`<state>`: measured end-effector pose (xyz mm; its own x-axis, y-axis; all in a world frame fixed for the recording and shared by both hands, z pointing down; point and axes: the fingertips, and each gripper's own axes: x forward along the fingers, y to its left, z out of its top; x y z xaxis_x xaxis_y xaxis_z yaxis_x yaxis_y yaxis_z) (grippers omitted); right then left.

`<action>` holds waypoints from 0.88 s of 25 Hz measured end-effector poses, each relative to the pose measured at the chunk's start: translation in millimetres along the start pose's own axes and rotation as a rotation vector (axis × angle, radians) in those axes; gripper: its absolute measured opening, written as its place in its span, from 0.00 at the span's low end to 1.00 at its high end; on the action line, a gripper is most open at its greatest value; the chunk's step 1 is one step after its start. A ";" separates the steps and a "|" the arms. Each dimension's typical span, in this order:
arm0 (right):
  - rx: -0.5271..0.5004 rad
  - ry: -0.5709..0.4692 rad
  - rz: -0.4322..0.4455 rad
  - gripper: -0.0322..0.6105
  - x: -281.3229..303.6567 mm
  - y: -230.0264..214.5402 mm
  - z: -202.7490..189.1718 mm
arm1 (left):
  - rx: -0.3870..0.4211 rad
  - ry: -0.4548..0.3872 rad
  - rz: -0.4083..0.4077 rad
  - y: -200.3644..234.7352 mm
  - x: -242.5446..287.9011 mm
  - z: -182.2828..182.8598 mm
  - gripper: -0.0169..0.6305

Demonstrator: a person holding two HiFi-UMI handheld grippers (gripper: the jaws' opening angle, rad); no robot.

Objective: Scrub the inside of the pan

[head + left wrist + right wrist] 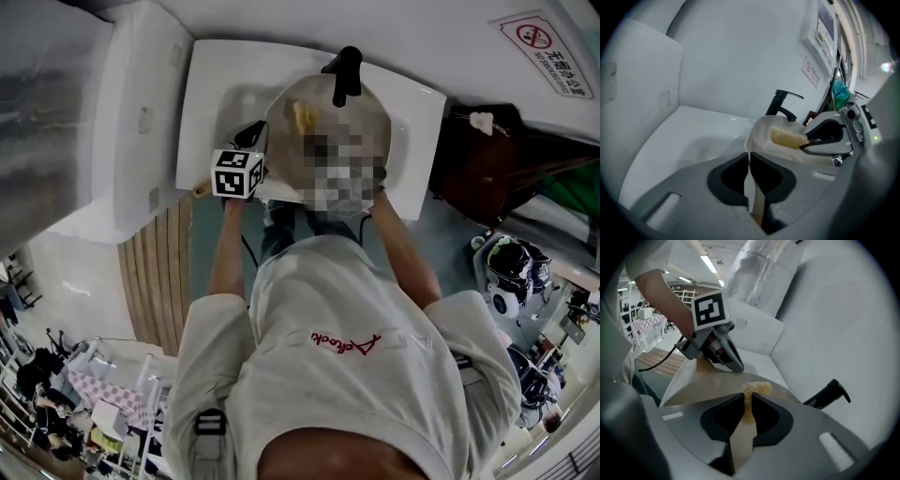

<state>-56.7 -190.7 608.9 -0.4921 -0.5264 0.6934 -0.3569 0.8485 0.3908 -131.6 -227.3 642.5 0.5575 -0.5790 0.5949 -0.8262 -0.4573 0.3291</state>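
Note:
A pale, cream-coloured pan (pixel 319 108) lies tilted in the white sink (pixel 211 84), below the black tap (pixel 345 73). My left gripper (pixel 750 157) is shut on the pan's handle at its left edge; the marker cube (pixel 236 173) shows it in the head view. My right gripper (pixel 749 397) is shut on a yellow scrub sponge (pixel 756 388), whose tip rests on the inside of the pan (pixel 705 387). From the left gripper view, the sponge (pixel 786 138) sticks out of the right gripper (pixel 806 141) over the pan (pixel 761 133). In the head view the right gripper is hidden.
The tap (pixel 829 392) stands at the sink's back edge, close behind the pan. A white boxed wall panel (pixel 141 112) borders the sink on the left. A dark bag (pixel 487 159) sits to the right, with a no-smoking sign (pixel 544 47) on the wall.

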 end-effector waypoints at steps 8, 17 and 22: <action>-0.162 0.055 -0.035 0.14 16.0 -11.9 3.2 | 0.000 0.000 0.000 0.0 -0.3 0.3 0.05; -0.217 0.089 -0.006 0.14 34.7 -9.3 -3.5 | -0.010 -0.002 0.000 -0.3 0.1 0.5 0.05; -0.219 0.095 0.000 0.14 40.8 -11.8 -4.5 | 0.017 0.040 -0.011 -3.7 5.5 -3.4 0.13</action>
<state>-69.0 -221.9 635.3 -0.4117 -0.5280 0.7428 -0.1714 0.8454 0.5059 -125.7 -226.5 647.1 0.5627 -0.5466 0.6202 -0.8183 -0.4751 0.3237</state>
